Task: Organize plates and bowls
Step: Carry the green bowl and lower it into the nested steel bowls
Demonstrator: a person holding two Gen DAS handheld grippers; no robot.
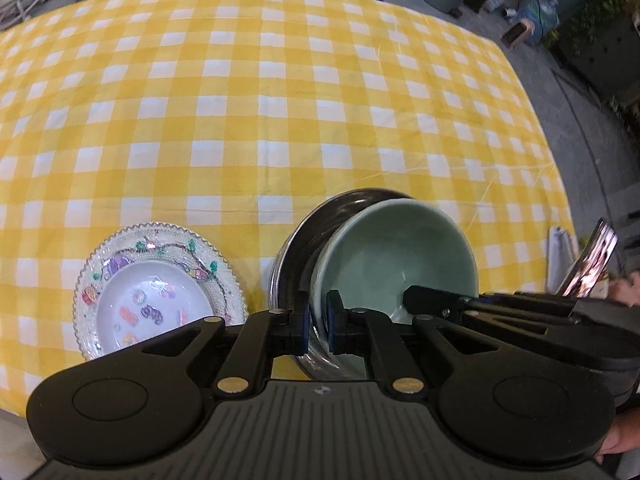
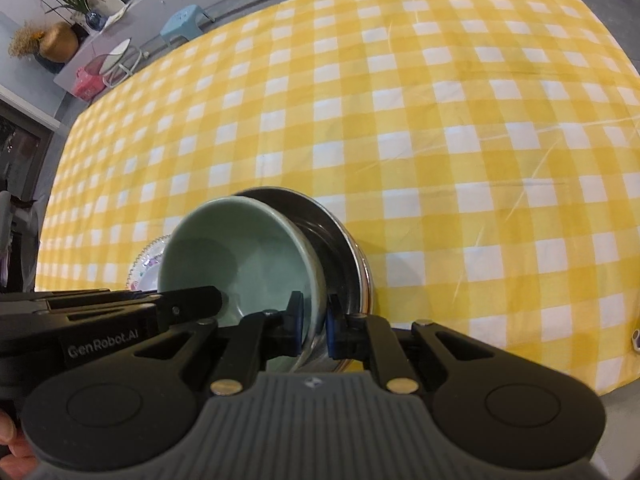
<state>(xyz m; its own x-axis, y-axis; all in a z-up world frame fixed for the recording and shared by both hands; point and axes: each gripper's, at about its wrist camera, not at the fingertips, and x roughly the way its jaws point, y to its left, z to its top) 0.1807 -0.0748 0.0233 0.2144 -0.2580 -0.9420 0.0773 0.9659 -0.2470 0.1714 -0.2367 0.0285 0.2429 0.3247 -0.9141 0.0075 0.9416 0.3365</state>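
A pale green ceramic bowl (image 1: 400,256) (image 2: 240,248) sits tilted inside a larger steel bowl (image 1: 320,224) (image 2: 336,240) near the table's front edge. My left gripper (image 1: 318,312) is shut on the green bowl's left rim, with one pad in the gap between the two bowls. My right gripper (image 2: 314,312) is shut on the opposite rim in the same way. Each view also shows the other gripper's fingers (image 1: 432,300) (image 2: 196,298) reaching into the bowl. Left of the bowls a small white patterned dish (image 1: 148,304) rests on a scalloped glass plate (image 1: 224,264) (image 2: 146,258).
A yellow and white checked cloth (image 1: 280,100) (image 2: 440,120) covers the table. A shiny flat object (image 1: 592,264) stands at the right edge of the left wrist view. Beyond the table are a light blue stool (image 2: 184,26), potted plants (image 2: 60,40) and grey floor.
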